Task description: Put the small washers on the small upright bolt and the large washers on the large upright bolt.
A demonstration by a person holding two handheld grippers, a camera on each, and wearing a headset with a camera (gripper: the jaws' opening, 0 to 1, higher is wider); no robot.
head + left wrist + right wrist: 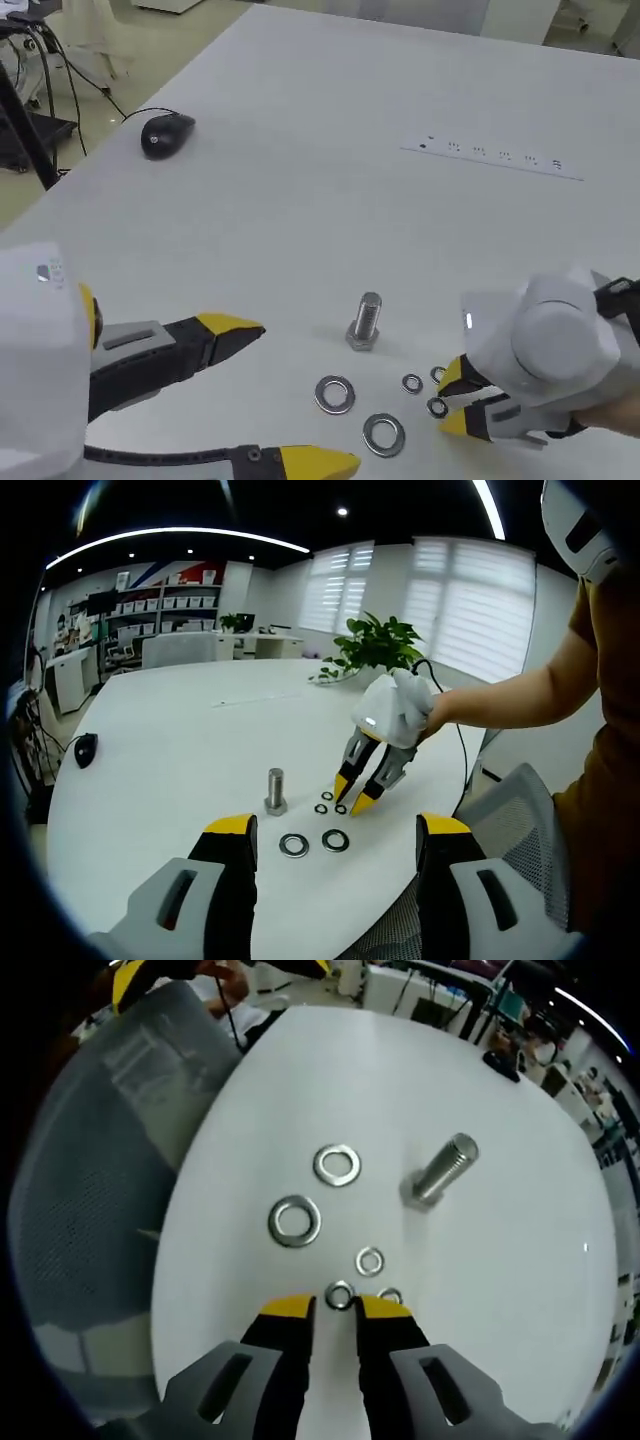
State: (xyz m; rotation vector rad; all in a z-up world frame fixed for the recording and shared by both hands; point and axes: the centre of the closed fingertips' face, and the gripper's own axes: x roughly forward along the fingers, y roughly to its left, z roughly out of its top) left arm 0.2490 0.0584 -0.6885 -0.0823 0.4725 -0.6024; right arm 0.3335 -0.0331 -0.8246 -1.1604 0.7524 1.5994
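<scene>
Near table point(300, 150) edge: my right gripper point(452, 398) jaws narrow, small washer point(340, 1295) at tips; left gripper point(337, 826) wide, open tabletop beyond bolt point(365, 322).

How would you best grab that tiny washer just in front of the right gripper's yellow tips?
Pinch the small washer across its outer rim, coming steeply from above: it lies flat on the table, too thin to grip otherwise. The right gripper, jaws open, points at it.
</scene>
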